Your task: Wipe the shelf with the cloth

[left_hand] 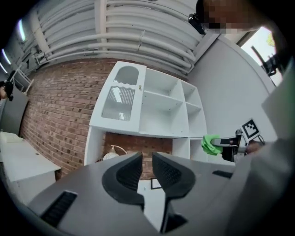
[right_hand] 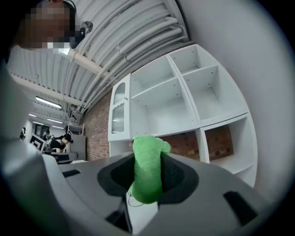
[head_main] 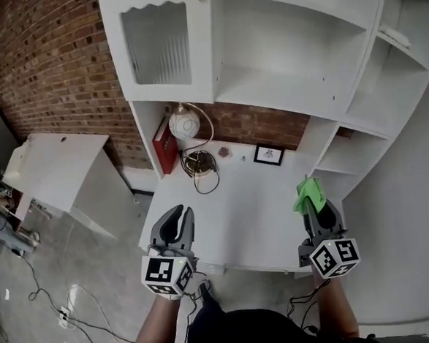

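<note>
Cloth in hand, wiping yet to begin: I am holding the right gripper (head_main: 313, 205) low in front of the white shelf unit (head_main: 291, 90), its two fingers pinching a bunched green cloth (head_main: 308, 194) that is sticking up above the tips. The cloth is touching no surface; it is hanging over the right edge of the desk top (head_main: 255, 201), near the lower right compartments. The left gripper (head_main: 174, 217) is resting level on the other side, over the desk's near left corner, its fingers drawn almost together with only a slim slit between them and nothing in it.

I am judging this to be the approach step, with the cloth secured and none of the shelves reached. The next move is calling for me to raise and push the right gripper forward until the cloth is pressing flat on a shelf board, then to sweep along it. Both grippers are pointing forward and slightly up toward the shelves, well apart from each other, forearms low and close to my body.
</note>
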Action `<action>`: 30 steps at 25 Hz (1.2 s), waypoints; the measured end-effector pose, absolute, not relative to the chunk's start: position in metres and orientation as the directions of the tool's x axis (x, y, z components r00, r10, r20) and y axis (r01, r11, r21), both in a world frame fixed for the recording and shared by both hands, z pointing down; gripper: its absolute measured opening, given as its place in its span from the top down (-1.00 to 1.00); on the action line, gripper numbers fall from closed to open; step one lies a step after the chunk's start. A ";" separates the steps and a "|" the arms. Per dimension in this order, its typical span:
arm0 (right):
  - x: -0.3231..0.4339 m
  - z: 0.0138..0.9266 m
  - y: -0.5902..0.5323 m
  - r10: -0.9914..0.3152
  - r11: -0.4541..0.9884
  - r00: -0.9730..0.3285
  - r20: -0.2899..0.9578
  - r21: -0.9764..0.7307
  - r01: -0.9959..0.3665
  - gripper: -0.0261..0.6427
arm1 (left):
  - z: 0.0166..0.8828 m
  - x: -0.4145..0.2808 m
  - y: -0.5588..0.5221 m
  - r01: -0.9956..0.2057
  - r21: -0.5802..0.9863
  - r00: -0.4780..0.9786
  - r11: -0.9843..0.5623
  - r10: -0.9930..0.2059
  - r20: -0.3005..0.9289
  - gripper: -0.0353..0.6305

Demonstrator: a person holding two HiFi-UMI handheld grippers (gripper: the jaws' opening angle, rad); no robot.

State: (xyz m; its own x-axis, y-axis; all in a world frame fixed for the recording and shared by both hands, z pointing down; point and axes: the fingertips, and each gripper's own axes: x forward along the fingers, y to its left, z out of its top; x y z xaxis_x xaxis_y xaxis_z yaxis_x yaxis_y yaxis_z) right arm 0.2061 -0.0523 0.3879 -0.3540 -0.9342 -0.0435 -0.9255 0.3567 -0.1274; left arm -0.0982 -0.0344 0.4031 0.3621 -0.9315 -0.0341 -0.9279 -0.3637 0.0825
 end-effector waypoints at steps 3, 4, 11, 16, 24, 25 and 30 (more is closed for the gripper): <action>0.189 0.386 -0.082 -0.950 0.311 -0.307 -0.055 -0.144 -0.939 0.55 | 0.404 -0.113 -0.082 -0.905 0.084 0.416 -0.418 -0.909 -0.038 0.70; 0.184 0.388 -0.091 -0.954 0.300 -0.296 -0.050 -0.146 -0.943 0.55 | 0.404 -0.117 -0.097 -0.898 0.090 0.429 -0.431 -0.903 -0.038 0.70; 0.177 0.410 -0.123 -0.973 0.222 -0.228 0.027 -0.140 -0.965 0.55 | 0.427 -0.109 -0.153 -0.849 0.135 0.516 -0.511 -0.857 -0.001 0.70; 0.186 0.411 -0.140 -0.970 0.235 -0.240 0.019 -0.141 -0.962 0.55 | 0.425 -0.099 -0.169 -0.852 0.141 0.508 -0.504 -0.861 -0.011 0.70; 0.203 0.389 -0.163 -0.950 0.313 -0.308 -0.060 -0.180 -0.932 0.55 | 0.406 -0.082 -0.173 -0.877 0.116 0.468 -0.467 -0.884 -0.022 0.70; 0.203 0.385 -0.165 -0.943 0.332 -0.322 -0.085 -0.192 -0.923 0.56 | 0.405 -0.083 -0.174 -0.879 0.114 0.464 -0.463 -0.886 -0.021 0.70; 0.190 0.360 -0.191 -0.912 0.408 -0.397 -0.105 -0.114 -0.906 0.56 | 0.408 -0.097 -0.175 -0.898 0.118 0.426 -0.424 -0.905 -0.008 0.70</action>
